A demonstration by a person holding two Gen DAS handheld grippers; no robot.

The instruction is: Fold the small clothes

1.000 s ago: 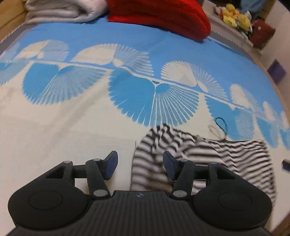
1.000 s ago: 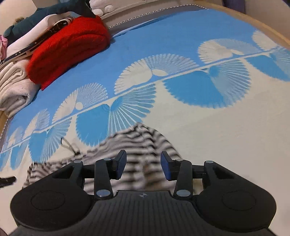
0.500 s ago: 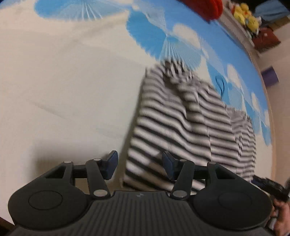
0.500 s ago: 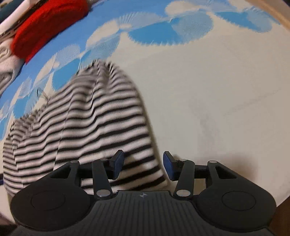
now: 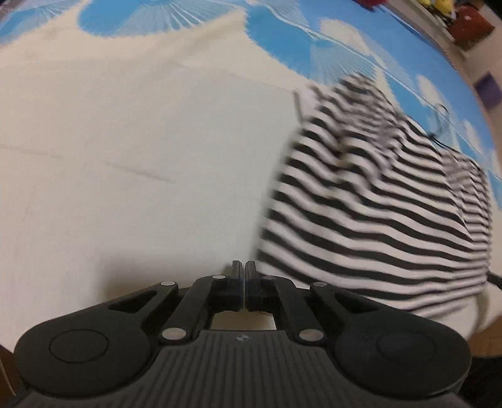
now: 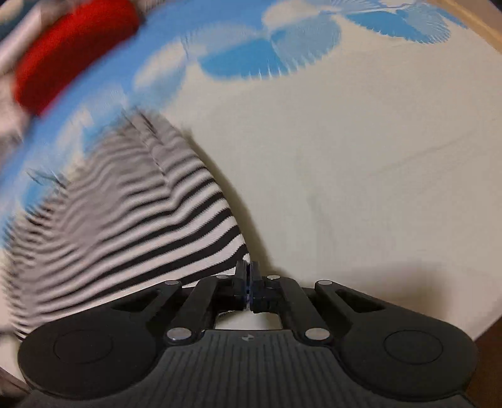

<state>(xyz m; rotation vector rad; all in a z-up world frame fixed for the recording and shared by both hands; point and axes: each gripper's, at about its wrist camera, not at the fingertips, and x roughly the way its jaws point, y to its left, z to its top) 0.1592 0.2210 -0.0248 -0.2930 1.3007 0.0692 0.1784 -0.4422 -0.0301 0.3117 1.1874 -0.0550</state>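
It was a bedroom at home: a bed (image 5: pixel 125 157) under a blue fan-patterned sheet, red blanket (image 6: pixel 72 56) folded at its far end.

Black-and-white striped garment (image 5: pixel 376 219), blue-and-cream bedspread (image 5: pixel 141 141)

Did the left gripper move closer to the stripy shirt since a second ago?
Yes. The left gripper came down toward the near edge of the striped shirt; the bedspread's blue fans slid up the view. Its fingers have just closed at the hem corner.
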